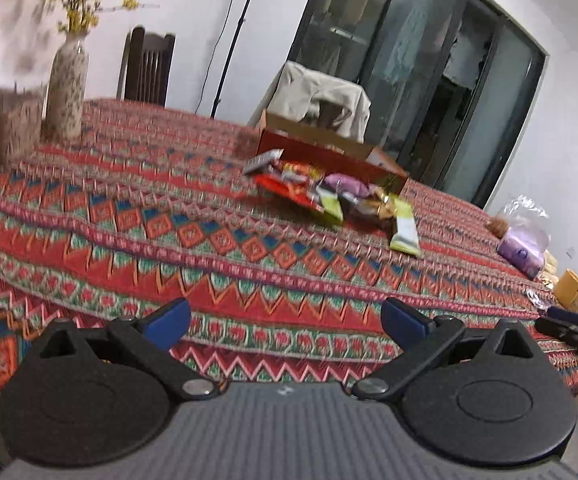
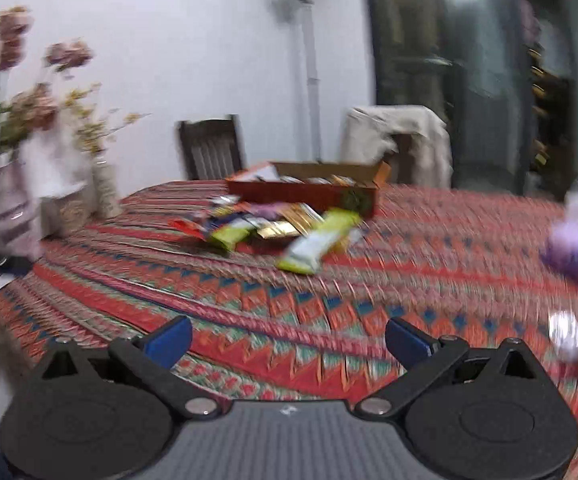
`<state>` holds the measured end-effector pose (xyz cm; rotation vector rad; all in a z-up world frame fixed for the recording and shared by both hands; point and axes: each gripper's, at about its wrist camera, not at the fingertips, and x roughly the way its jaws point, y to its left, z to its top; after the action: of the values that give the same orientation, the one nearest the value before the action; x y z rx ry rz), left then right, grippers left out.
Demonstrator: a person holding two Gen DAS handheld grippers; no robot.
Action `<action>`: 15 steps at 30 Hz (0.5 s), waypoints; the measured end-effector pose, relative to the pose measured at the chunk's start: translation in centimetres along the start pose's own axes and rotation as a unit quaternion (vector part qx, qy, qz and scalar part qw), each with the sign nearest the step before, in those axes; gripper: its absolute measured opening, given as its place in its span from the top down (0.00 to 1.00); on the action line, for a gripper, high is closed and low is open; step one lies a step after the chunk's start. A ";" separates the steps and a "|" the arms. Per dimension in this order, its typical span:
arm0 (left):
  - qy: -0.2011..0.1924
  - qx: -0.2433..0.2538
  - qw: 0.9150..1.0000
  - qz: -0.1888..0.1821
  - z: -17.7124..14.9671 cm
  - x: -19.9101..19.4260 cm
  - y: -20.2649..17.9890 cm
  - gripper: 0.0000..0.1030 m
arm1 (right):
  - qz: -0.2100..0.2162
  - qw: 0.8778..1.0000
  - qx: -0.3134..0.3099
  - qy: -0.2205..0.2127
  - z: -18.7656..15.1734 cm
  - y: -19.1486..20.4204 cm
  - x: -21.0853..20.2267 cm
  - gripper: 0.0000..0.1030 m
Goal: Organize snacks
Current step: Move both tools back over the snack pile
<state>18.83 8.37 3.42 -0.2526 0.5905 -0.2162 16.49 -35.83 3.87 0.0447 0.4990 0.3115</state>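
Counter [image 1: 249, 264] carries a woven cloth in red zigzag bands. Snack packets [image 2: 273, 228], glossy and flat, lie heaped against the near wall of an open red cardboard box [image 2: 309, 194] at the far middle. Speckled vase [image 1: 67, 88] stands far left; a purple pack [image 1: 523, 254] (under clear wrap) far right. Left gripper [image 1: 285, 320] and right gripper [image 2: 287, 338]: jaws apart, empty, nothing obstructing.

Snack packets [image 1: 329, 196] before box [image 1: 329, 156] on table [image 1: 169, 216]

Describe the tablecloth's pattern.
The tablecloth has bands of red, orange, teal and blue zigzags and diamonds; sharpest in the left wrist view.
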 end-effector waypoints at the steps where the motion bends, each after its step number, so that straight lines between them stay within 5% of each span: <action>1: 0.004 -0.001 1.000 0.005 0.0 0.2 0.1 0.00 | -0.017 1.000 0.004 0.001 -0.7 0.2 0.5 0.00; 15: 0.027 0.003 1.000 0.011 1.5 4.3 0.2 0.00 | -0.005 0.997 0.061 0.039 -2.4 -0.1 4.3 0.00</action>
<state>23.22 7.68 2.29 -0.2355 0.6463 -0.2046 18.89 -34.67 -0.23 0.1497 0.5956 0.2742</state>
